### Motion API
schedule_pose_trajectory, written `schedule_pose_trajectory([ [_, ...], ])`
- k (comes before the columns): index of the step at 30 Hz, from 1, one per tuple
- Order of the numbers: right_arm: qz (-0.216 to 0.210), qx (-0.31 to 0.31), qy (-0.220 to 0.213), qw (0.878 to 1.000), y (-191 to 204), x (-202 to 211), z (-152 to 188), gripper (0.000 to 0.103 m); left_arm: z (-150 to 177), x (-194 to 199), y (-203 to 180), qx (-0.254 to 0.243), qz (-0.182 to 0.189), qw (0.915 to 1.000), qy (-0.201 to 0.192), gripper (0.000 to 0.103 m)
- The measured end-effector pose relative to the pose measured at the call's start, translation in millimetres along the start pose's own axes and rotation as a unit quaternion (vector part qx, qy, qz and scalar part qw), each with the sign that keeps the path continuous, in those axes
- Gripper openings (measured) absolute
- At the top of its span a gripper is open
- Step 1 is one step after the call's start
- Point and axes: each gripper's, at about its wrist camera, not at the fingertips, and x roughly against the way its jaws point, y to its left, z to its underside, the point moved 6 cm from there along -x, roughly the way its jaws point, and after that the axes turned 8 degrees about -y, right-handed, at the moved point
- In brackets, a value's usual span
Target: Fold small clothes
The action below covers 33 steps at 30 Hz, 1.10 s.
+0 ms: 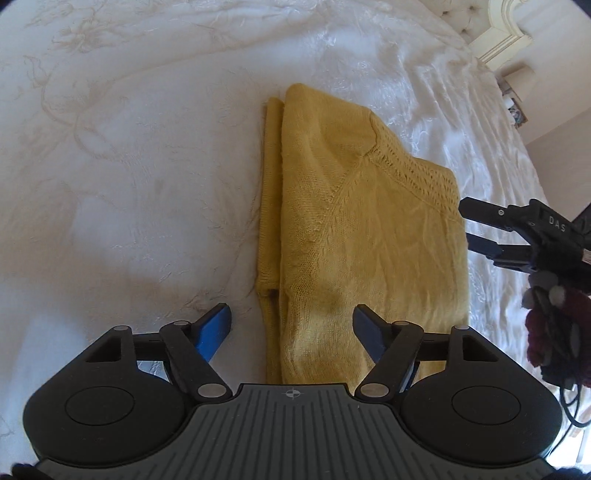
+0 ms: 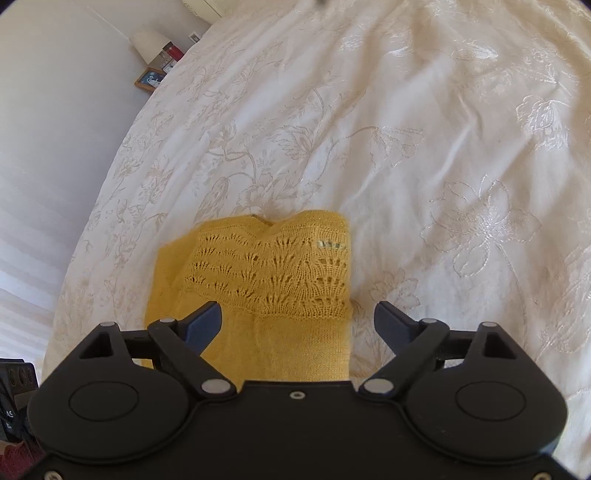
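Note:
A yellow knitted sweater [image 1: 362,229] lies folded into a long strip on the white bedspread, a sleeve edge showing along its left side. My left gripper [image 1: 291,321] is open and empty, hovering over the sweater's near end. My right gripper [image 1: 466,226] comes in from the right beside the sweater's lace collar end, its fingers apart. In the right wrist view the right gripper [image 2: 297,317] is open and empty above the lace collar part of the sweater [image 2: 273,273].
The embroidered white bedspread [image 2: 424,155] spreads wide on all sides. A lamp [image 2: 151,46], a red item and a framed picture [image 2: 149,78] stand on a bedside stand past the bed's edge. A cream headboard [image 1: 498,33] is at the far right.

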Motion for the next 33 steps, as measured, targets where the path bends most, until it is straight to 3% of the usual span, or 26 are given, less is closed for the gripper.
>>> schedule_pose_trajectory([
  [9,-0.056,-0.017,0.039,0.998,-7,-34,-5,0.096,-43,-43,-13,0.013,0.043,0.9987,-0.023,0.076],
  [16,-0.099,-0.022,0.048,0.994,0,-53,-6,0.103,-55,-57,-22,-0.014,0.077,0.9966,-0.024,0.078],
  [19,-0.106,-0.020,0.047,0.993,2,-52,-4,0.103,-51,-52,-23,-0.019,0.077,0.9965,-0.024,0.070],
  [20,-0.109,-0.029,0.049,0.992,1,-51,-3,0.102,-49,-51,-23,-0.021,0.077,0.9966,-0.022,0.062],
  [22,-0.103,-0.036,0.054,0.993,-2,-48,-2,0.088,-45,-48,-22,-0.023,0.076,0.9966,-0.020,0.046],
  [23,-0.092,-0.032,0.060,0.993,-3,-47,0,0.055,-43,-47,-22,-0.017,0.084,0.9962,-0.017,0.033],
  [24,-0.088,-0.028,0.064,0.994,-3,-46,1,0.044,-43,-46,-22,-0.010,0.092,0.9956,-0.017,0.029],
  [28,-0.068,-0.005,0.036,0.997,13,-27,-2,0.040,-43,-30,-33,-0.012,0.097,0.9945,-0.036,0.027],
  [33,-0.077,0.005,-0.006,0.997,40,23,-3,0.038,-38,9,-59,-0.005,0.112,0.9916,-0.065,0.027],
])
